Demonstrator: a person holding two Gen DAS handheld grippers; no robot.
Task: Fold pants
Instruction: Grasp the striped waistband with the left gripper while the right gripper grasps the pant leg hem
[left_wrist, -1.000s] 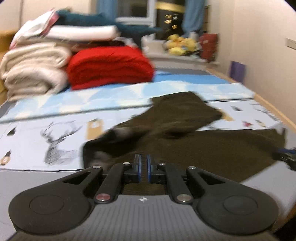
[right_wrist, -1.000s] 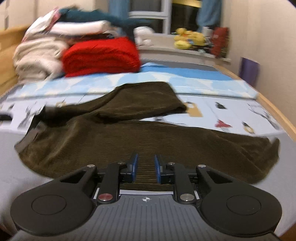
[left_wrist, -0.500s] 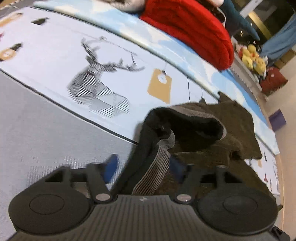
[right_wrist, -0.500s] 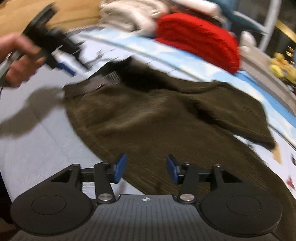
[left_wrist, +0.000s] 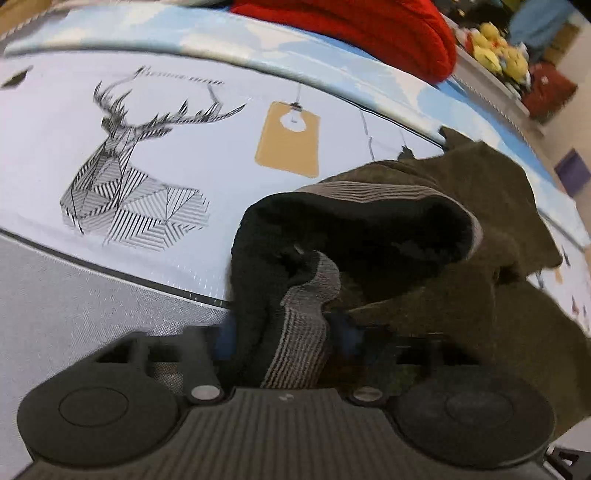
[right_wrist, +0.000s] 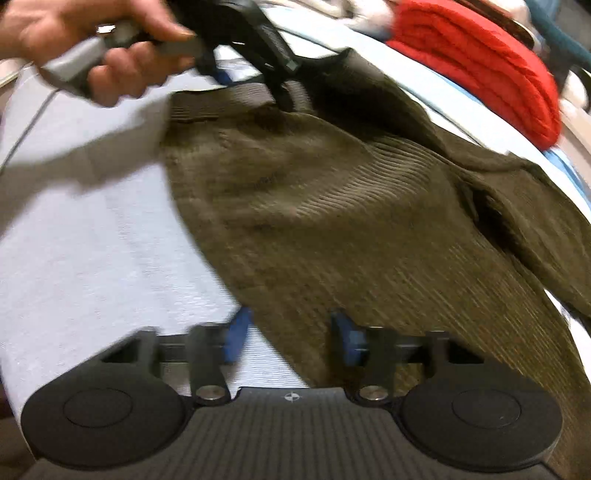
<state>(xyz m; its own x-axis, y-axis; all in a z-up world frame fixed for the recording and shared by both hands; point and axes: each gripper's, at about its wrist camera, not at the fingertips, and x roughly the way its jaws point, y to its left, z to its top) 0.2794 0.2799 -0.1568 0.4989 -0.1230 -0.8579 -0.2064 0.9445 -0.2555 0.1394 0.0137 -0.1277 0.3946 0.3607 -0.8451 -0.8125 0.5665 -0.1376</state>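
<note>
Olive-brown corduroy pants (right_wrist: 332, 206) lie spread on the bed, one leg crossing behind the other. In the left wrist view the waistband (left_wrist: 306, 332), with its striped grey lining and dark inside, runs between the fingers of my left gripper (left_wrist: 284, 332), which stand wide on either side of it. The left gripper also shows in the right wrist view (right_wrist: 258, 59), held by a hand at the waistband. My right gripper (right_wrist: 291, 336) is open, its fingers astride the pants' near edge, low over the bed.
A printed bed cover (left_wrist: 147, 166) with a deer drawing and a tan tag picture lies beyond the waistband. A folded red blanket (right_wrist: 487, 62) and other stacked bedding sit at the back. Yellow plush toys (left_wrist: 498, 48) sit by the window. Grey sheet (right_wrist: 92, 240) lies left.
Both grippers have opened from nearly shut and dropped close to the pants. The left one has moved onto the waistband; the right one has moved to the pants' near edge.
</note>
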